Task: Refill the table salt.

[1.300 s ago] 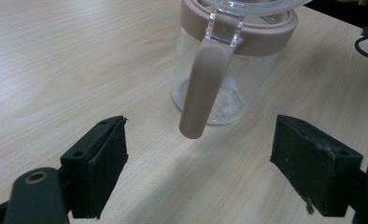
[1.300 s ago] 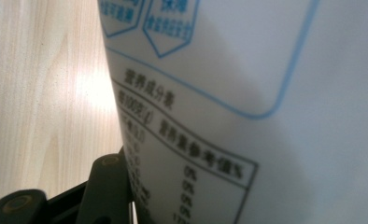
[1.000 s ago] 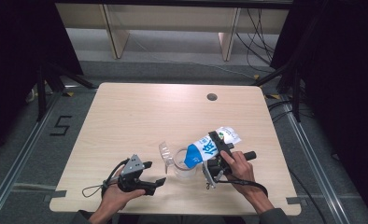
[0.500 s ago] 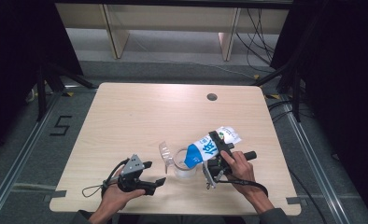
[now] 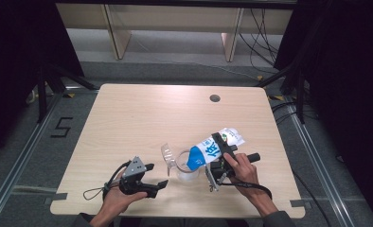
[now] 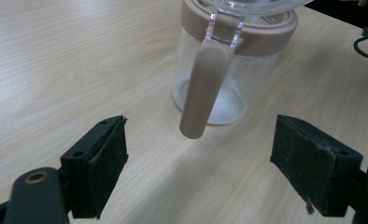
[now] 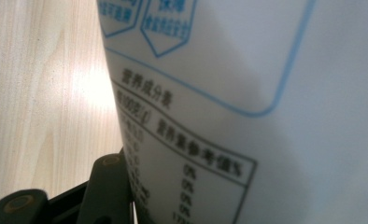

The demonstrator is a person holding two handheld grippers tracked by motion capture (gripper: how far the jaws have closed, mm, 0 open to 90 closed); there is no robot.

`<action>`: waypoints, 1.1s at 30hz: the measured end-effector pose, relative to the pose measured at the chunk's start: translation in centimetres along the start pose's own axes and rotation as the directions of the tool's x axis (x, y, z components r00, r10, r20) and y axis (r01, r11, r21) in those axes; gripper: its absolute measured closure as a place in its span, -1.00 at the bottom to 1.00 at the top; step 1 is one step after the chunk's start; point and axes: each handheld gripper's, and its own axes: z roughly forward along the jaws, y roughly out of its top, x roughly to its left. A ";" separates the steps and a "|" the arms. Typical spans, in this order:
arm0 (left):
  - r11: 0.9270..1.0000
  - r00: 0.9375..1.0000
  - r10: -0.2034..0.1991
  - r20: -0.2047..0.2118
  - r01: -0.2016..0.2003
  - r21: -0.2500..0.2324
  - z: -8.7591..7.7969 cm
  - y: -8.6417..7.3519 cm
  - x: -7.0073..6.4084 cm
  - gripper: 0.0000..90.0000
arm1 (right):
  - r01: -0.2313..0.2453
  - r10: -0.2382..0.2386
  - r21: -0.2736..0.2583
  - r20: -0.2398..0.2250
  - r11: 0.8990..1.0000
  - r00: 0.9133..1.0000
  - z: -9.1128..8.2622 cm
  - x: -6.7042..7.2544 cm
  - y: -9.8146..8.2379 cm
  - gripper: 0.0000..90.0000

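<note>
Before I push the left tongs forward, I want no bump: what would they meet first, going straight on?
Most likely the brown handle of the clear jar. It hangs centred between the open left tongs, just ahead, though the exact gap is hard to judge.

A white-and-blue pouch (image 5: 212, 149) with blue print, a clear jar (image 6: 229, 70) with dusty-pink collar and handle, black tongs (image 6: 196, 172), on a pale wood-grain bench (image 5: 142, 118).
</note>
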 end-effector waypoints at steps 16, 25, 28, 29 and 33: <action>1.000 1.000 -0.004 -0.006 0.004 0.003 -0.1 0.0 0.0 -0.61 | 0.009 -0.009 0.002 0.009 1.000 1.000 -0.1 -0.1 0.0 0.12; 1.000 1.000 -0.004 -0.006 0.004 0.004 -0.1 0.0 0.0 -0.61 | 0.018 -0.019 0.011 0.018 1.000 1.000 -0.2 -0.1 0.1 0.13; 1.000 1.000 -0.004 -0.005 0.004 0.004 -0.1 0.0 0.0 -0.61 | 0.021 -0.021 0.007 0.019 1.000 1.000 -0.2 -0.1 0.2 0.13; 1.000 1.000 -0.006 -0.006 0.006 0.004 -0.1 0.0 0.0 -0.61 | 0.061 -0.060 -0.018 0.028 0.998 0.998 -0.1 -0.3 0.2 0.13; 1.000 1.000 -0.005 -0.005 0.005 0.004 -0.1 0.0 0.0 -0.61 | 0.023 -0.023 -0.005 0.023 1.000 0.999 -0.2 0.0 0.2 0.13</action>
